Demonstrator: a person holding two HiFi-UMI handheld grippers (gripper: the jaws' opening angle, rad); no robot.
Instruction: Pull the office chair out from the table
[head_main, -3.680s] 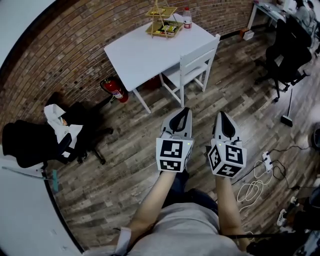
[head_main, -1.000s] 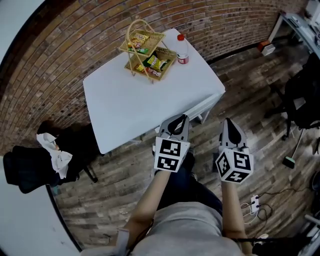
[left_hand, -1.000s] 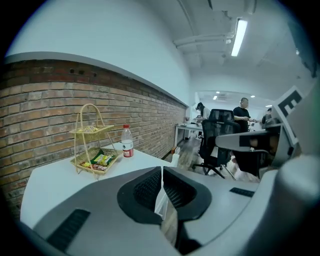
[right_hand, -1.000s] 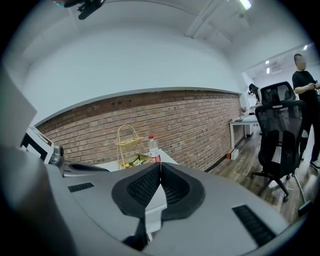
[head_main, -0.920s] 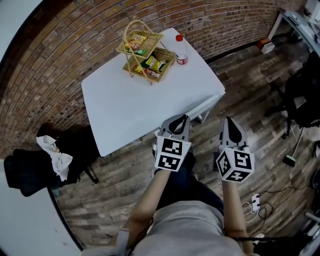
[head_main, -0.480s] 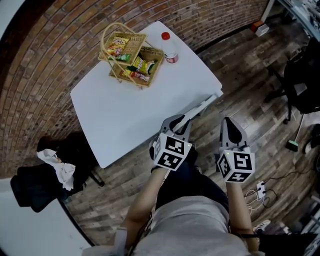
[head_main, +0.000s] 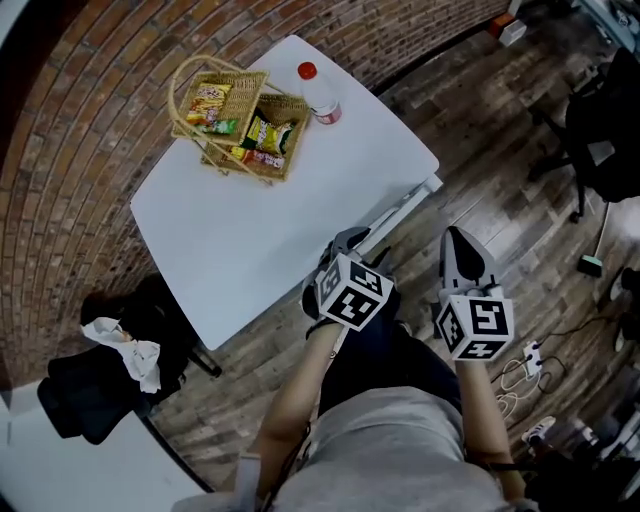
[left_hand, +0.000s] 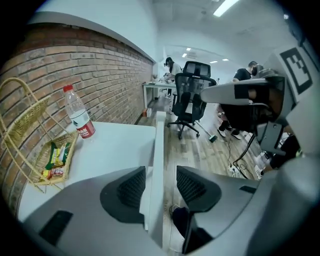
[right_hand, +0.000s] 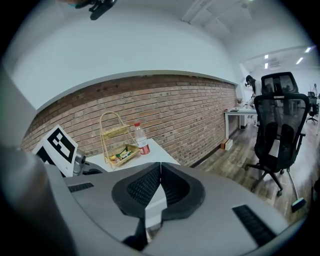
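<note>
Two grippers are held out in front of a person in a grey shirt, seen from above over a wooden floor (head_main: 505, 215). The left gripper (head_main: 347, 243) sits at the top rail of a white chair (head_main: 402, 207). Its jaws stand narrowly apart with the rail running between them: the left pad is right beside the rail and the right pad has a small gap. The right gripper (head_main: 459, 240) hovers just to the right, clear of the chair, with its jaws pressed together on nothing.

The chair is pushed in under a white table (head_main: 250, 240), so only its top rail shows, running along the table's near edge. At the far side of the table stands a two-tier wicker basket (head_main: 181, 108) holding snack packets. Just beside it is a clear plastic bottle (head_main: 319, 96) with a red cap and red label, upright. A brick wall (head_main: 70, 150) runs behind the table. A black office chair (head_main: 600, 135) stands well apart to the right.
</note>
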